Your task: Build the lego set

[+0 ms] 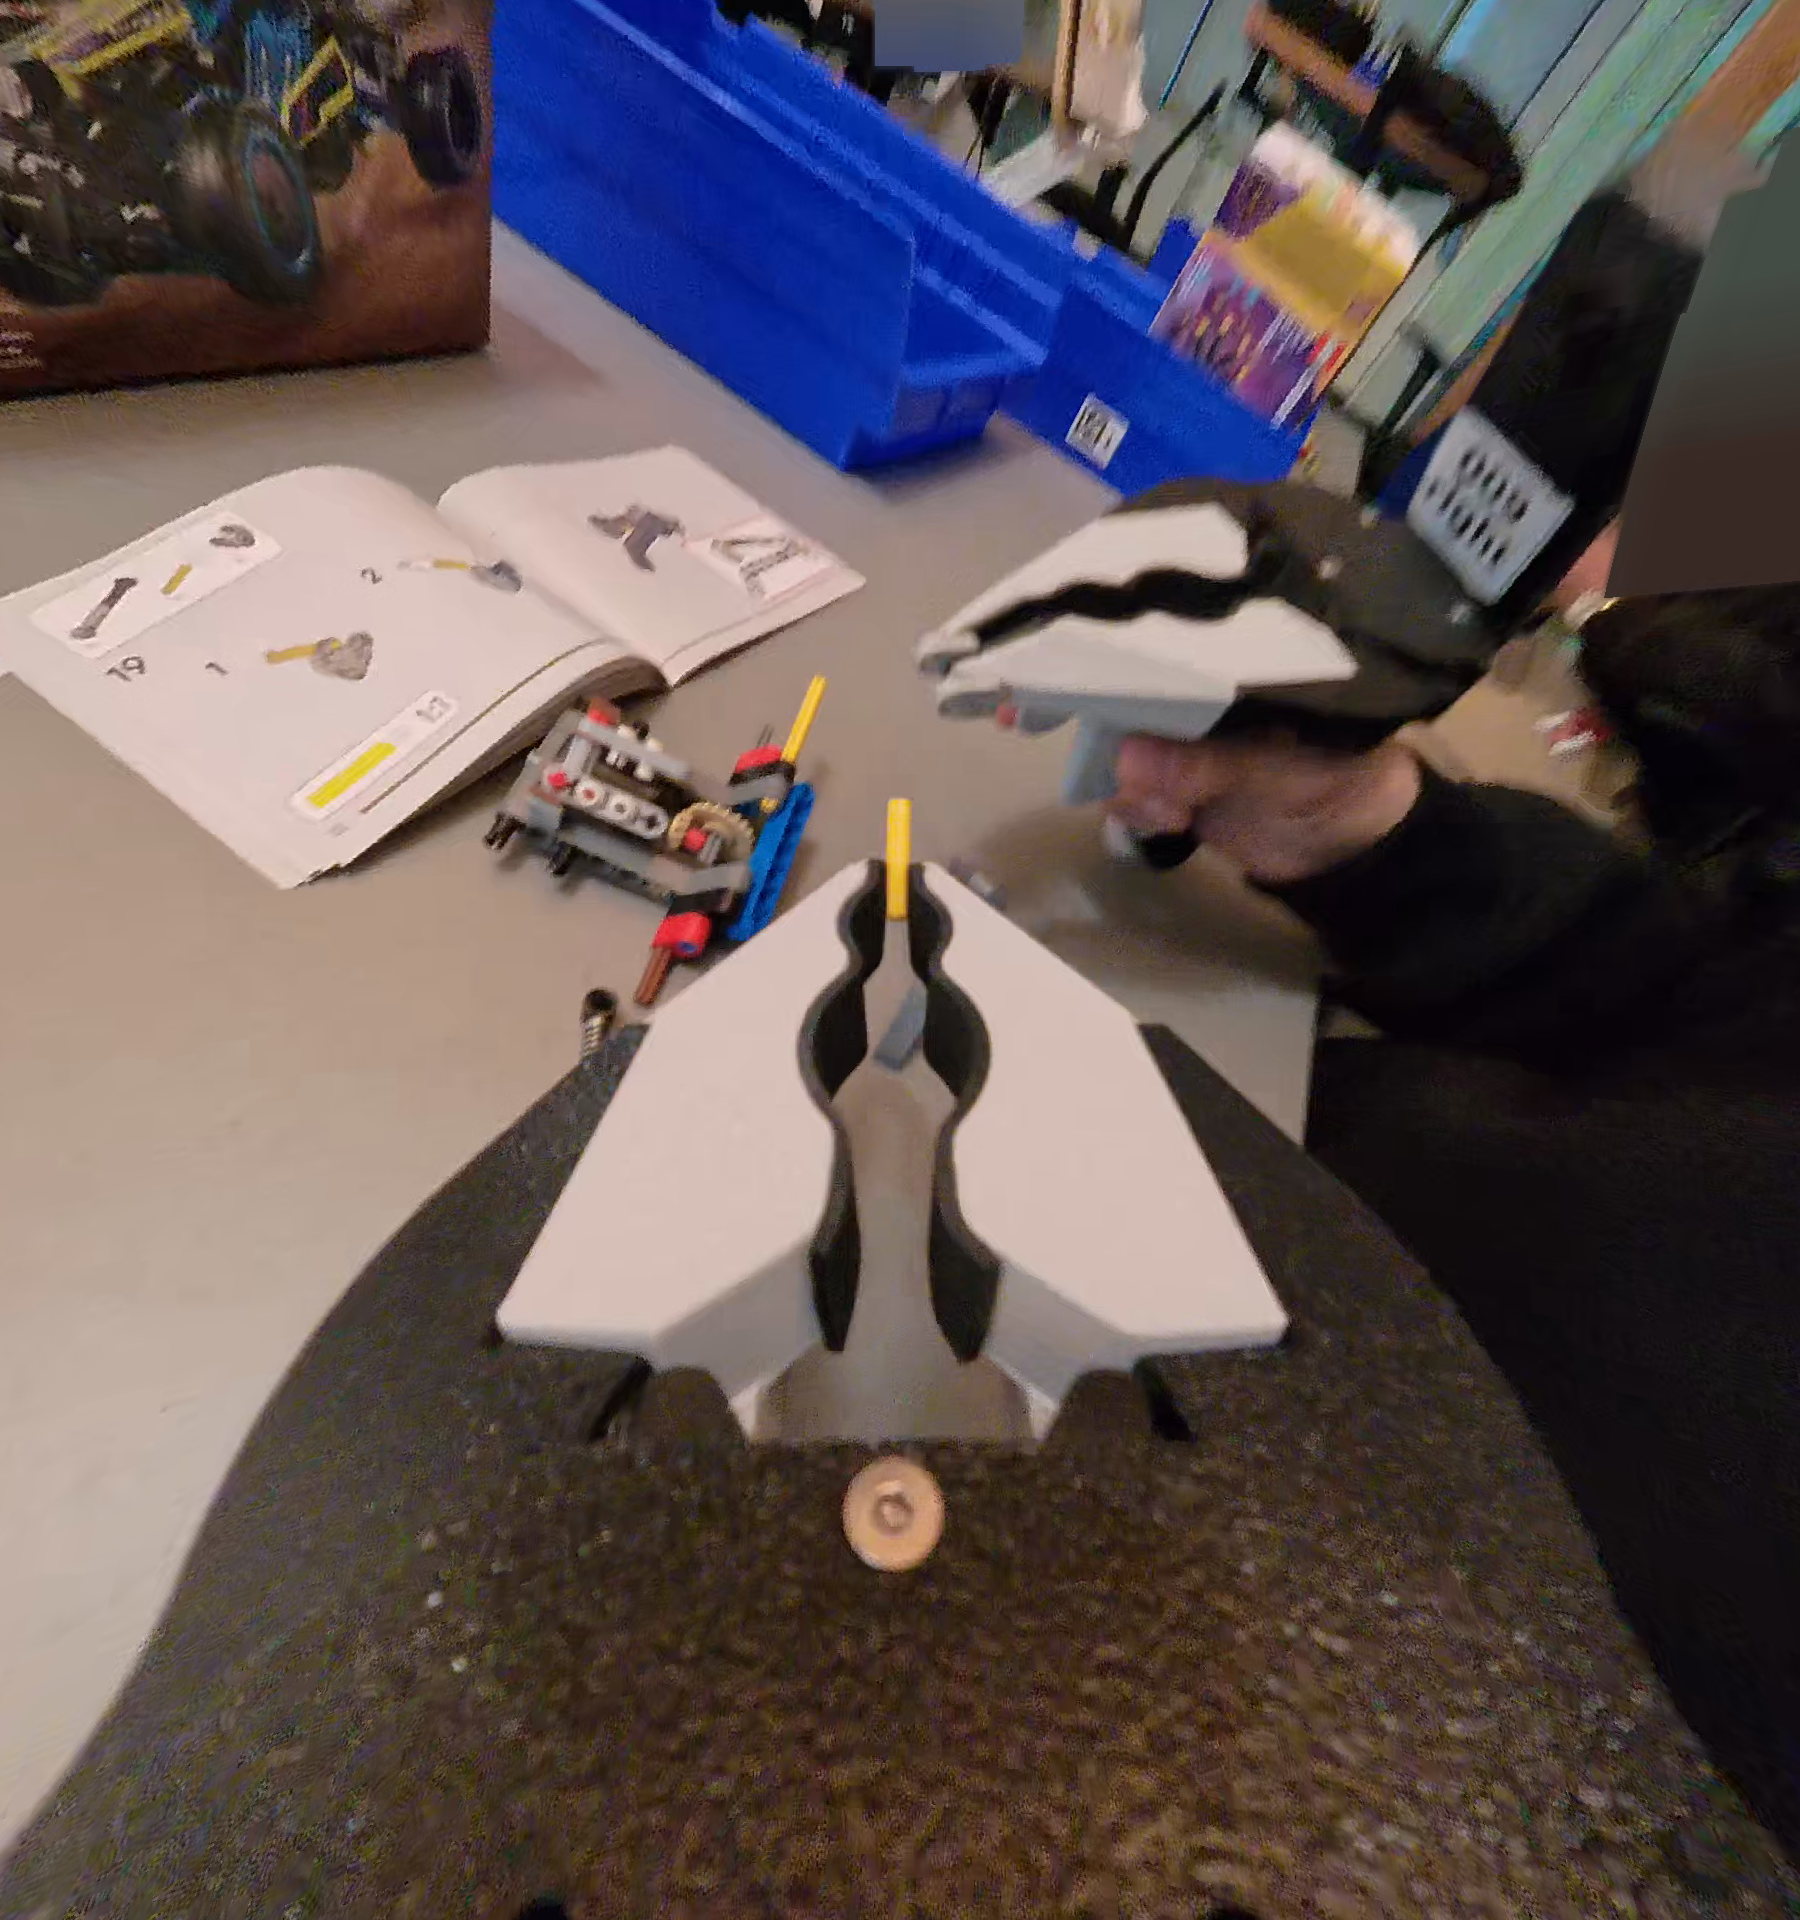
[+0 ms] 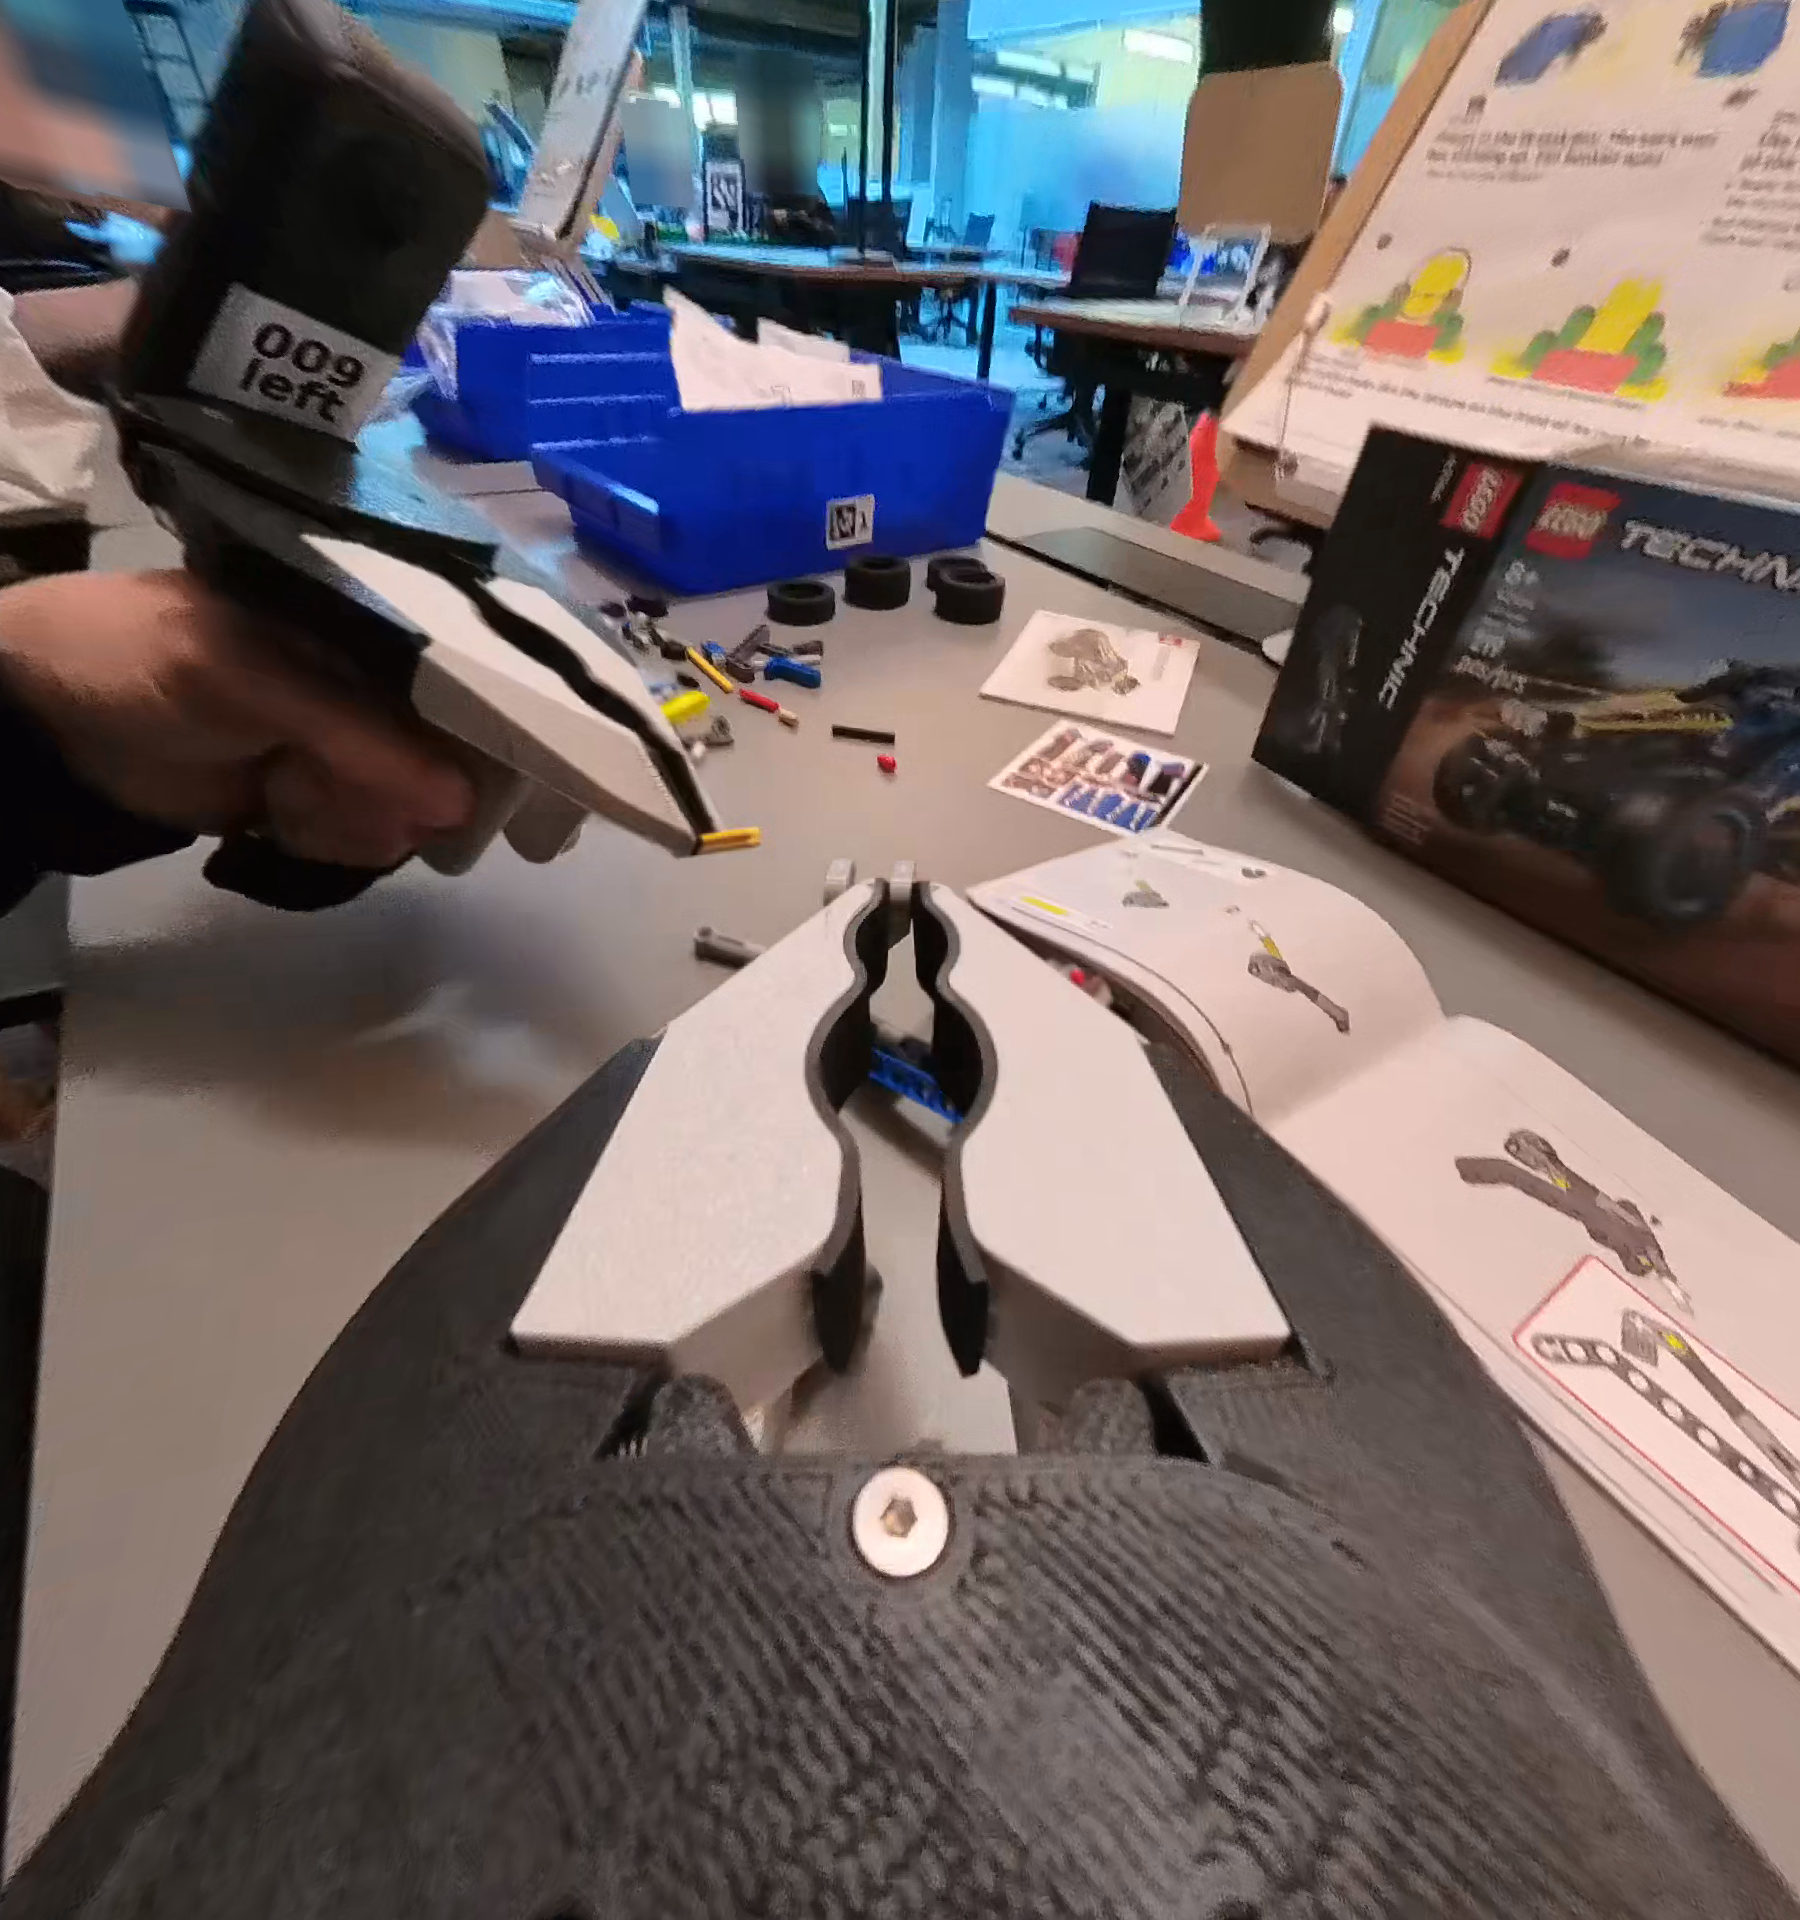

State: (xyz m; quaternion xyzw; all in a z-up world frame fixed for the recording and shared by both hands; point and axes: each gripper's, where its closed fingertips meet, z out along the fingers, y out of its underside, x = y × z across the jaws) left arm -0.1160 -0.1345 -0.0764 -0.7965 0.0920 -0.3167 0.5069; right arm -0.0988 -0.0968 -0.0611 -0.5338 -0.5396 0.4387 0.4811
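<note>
The left tool (image 1: 897, 868) pinches a yellow axle (image 1: 898, 854) at its tips, held out toward the right tool (image 2: 888, 883), which is pressed onto a small grey connector (image 2: 868, 875), presumably so the two can be joined. The half-built lego assembly (image 1: 647, 821) lies on the tabletop (image 1: 200, 1039) beside the open instruction booklet (image 1: 356, 644). Blue bins (image 2: 771, 468) behind hold paper sheets and bags
</note>
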